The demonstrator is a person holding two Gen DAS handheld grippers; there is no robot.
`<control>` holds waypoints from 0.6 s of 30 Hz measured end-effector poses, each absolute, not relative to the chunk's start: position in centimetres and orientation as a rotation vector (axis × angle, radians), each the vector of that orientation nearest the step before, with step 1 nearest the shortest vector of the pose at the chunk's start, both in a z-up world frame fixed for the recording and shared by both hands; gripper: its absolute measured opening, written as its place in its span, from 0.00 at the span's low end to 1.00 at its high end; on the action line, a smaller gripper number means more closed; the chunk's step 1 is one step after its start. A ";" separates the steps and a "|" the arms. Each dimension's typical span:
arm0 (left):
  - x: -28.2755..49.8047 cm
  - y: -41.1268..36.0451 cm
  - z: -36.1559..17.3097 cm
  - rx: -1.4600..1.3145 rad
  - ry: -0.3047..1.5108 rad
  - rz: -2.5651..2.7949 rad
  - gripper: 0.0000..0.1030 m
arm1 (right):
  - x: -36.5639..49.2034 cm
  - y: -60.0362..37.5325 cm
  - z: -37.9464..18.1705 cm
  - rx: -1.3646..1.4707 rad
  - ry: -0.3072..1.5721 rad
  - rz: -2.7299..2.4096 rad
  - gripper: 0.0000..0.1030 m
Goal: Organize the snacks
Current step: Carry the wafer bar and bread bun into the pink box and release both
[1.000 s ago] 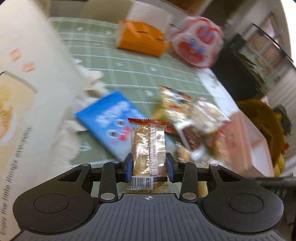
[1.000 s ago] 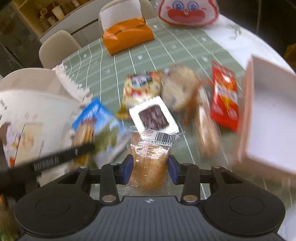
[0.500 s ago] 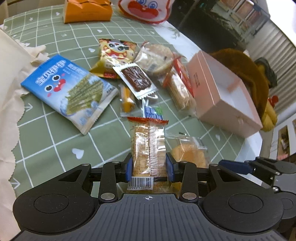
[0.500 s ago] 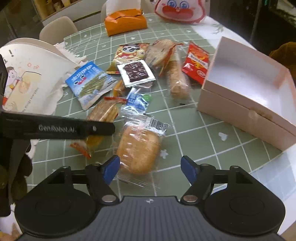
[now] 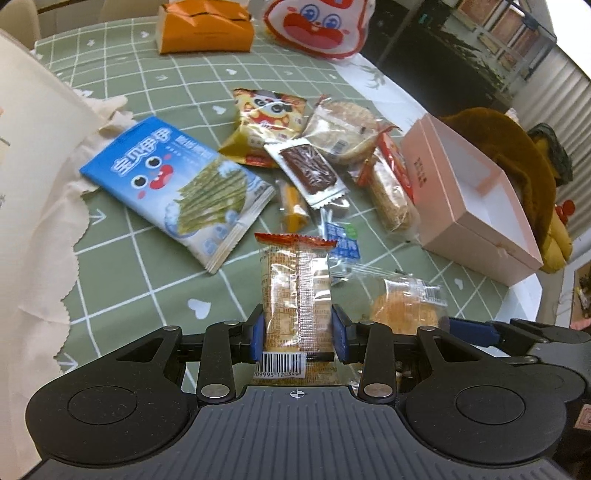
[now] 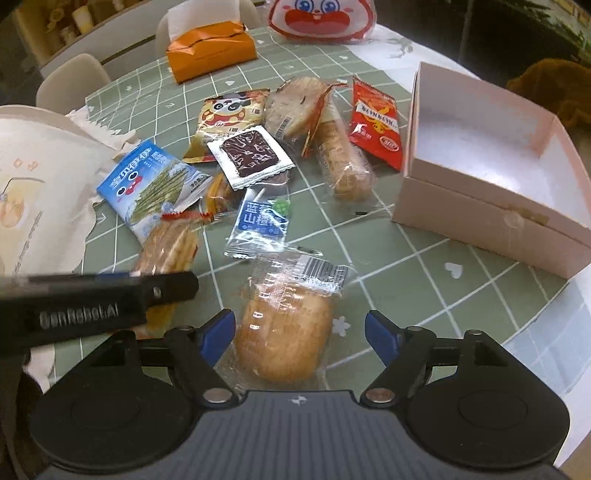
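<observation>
1. Left gripper (image 5: 297,332): blue pads clamped on both sides of a clear-wrapped cracker pack (image 5: 297,295) with a red crimped top; the pack stands upright between the jaws, barcode end toward the camera, held above the tablecloth.
2. Right gripper (image 6: 300,330): jaws apart and opening; a wrapped bread bun (image 6: 286,332) lies flat on the green checked tablecloth (image 6: 406,258) between them, and the pads are not touching it.
3. In the right wrist view the left gripper's black finger crosses the left side, over the cracker pack.
4. Pink box (image 6: 491,162): open, white inside, sits on the right side of the table, well apart from the bun.
5. Snack pile in mid-table: blue seaweed packet (image 5: 177,188), yellow panda packet (image 6: 229,118), brown bar in a white wrapper (image 6: 251,155), small blue-and-clear sachet (image 6: 260,221), long bread stick in a clear wrapper (image 6: 341,162), red packet (image 6: 376,125) beside the box.
6. Far edge: orange tissue pack (image 6: 210,50), red-and-white cartoon bag (image 6: 323,16).
</observation>
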State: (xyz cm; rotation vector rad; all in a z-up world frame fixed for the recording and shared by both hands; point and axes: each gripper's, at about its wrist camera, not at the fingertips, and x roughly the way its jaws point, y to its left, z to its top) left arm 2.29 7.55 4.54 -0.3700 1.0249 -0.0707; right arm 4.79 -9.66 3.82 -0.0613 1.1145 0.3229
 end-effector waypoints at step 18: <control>3.3 1.8 7.7 -0.279 1.003 -0.233 0.40 | 3.7 -16.8 6.9 -0.030 1.063 0.265 0.44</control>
